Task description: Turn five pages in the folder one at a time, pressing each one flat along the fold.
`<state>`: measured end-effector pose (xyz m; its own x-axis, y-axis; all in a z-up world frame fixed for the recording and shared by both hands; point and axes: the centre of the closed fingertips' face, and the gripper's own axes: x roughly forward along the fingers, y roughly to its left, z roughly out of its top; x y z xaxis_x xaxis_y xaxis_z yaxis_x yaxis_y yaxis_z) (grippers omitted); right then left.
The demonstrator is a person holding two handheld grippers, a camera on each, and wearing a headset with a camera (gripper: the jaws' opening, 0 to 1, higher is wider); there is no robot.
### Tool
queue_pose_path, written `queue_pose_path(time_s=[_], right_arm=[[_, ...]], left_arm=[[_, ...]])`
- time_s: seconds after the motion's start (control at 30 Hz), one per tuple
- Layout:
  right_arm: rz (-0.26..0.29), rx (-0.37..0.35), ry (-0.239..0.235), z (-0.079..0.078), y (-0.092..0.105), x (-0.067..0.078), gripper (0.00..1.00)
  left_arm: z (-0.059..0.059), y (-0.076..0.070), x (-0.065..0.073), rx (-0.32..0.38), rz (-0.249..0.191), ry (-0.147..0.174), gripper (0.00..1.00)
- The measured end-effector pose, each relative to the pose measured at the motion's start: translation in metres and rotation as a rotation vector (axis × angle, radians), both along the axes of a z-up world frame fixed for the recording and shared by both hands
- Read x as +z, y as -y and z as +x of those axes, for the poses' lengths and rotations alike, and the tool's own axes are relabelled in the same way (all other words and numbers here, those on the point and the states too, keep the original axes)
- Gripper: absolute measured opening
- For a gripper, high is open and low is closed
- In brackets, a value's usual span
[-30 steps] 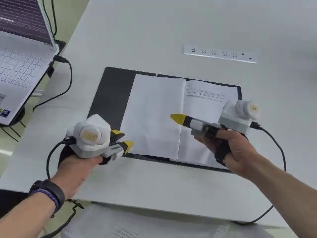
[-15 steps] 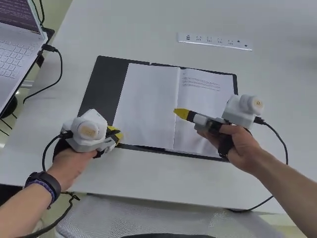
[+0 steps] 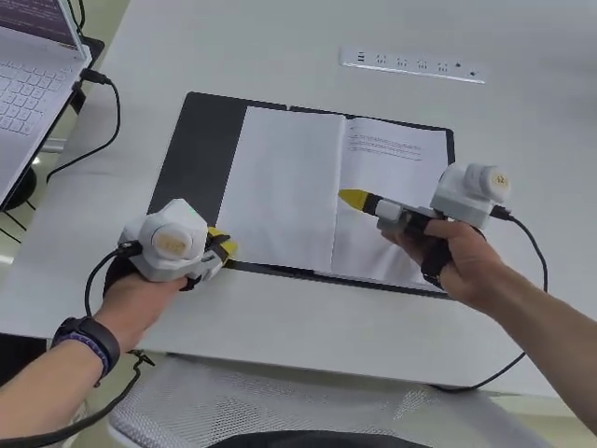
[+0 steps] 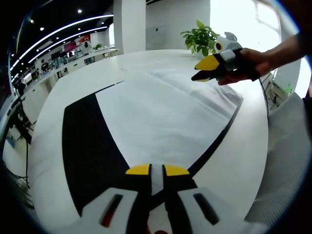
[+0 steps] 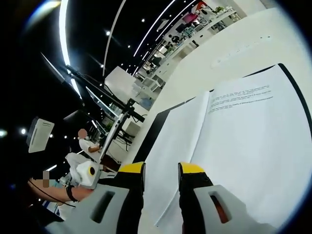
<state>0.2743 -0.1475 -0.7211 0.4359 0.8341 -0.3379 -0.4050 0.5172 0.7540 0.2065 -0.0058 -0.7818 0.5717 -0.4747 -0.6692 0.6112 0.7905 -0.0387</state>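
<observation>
Folder (image 3: pixel 201 159) lies open mid-frame as the empty, narrowly parted right gripper (image 3: pixel 353 198) drifts right off the fold, suggesting another page-turn; the near-closed left gripper (image 3: pixel 222 247) waits lower left.

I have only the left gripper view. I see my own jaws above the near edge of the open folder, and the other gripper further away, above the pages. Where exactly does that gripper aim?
Observer: In its own view the right gripper looks along the fold of the folder, jaws apart, nothing between them.
Operator: Is the right page blank?
Observer: No, the right page has a few lines of print at its top, too small to read.
Operator: Is anything beyond the folder?
Observer: Yes, a white power strip lies on the table past the folder's far edge.
</observation>
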Motion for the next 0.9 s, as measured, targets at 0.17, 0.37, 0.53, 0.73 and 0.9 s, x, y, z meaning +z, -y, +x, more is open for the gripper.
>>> queue_pose_path(time_s=[0.17, 0.37, 0.53, 0.73, 0.9], right_arm=[[-0.011, 0.020, 0.031, 0.011, -0.004, -0.001, 0.19], [-0.030, 0.046, 0.043, 0.025, -0.009, -0.010, 0.16], [-0.015, 0.025, 0.017, 0.035, -0.008, -0.021, 0.11], [-0.010, 0.025, 0.010, 0.040, -0.011, -0.029, 0.08], [-0.017, 0.036, 0.014, 0.042, -0.011, -0.036, 0.02]], left_arm=[[0.000, 0.000, 0.000, 0.000, -0.004, -0.006, 0.08], [0.005, -0.003, -0.006, -0.001, -0.001, -0.012, 0.06], [0.007, -0.004, -0.007, 0.014, -0.002, -0.022, 0.05], [0.007, -0.005, -0.008, 0.015, 0.005, -0.028, 0.04], [0.008, -0.006, -0.010, 0.025, 0.004, -0.028, 0.03]])
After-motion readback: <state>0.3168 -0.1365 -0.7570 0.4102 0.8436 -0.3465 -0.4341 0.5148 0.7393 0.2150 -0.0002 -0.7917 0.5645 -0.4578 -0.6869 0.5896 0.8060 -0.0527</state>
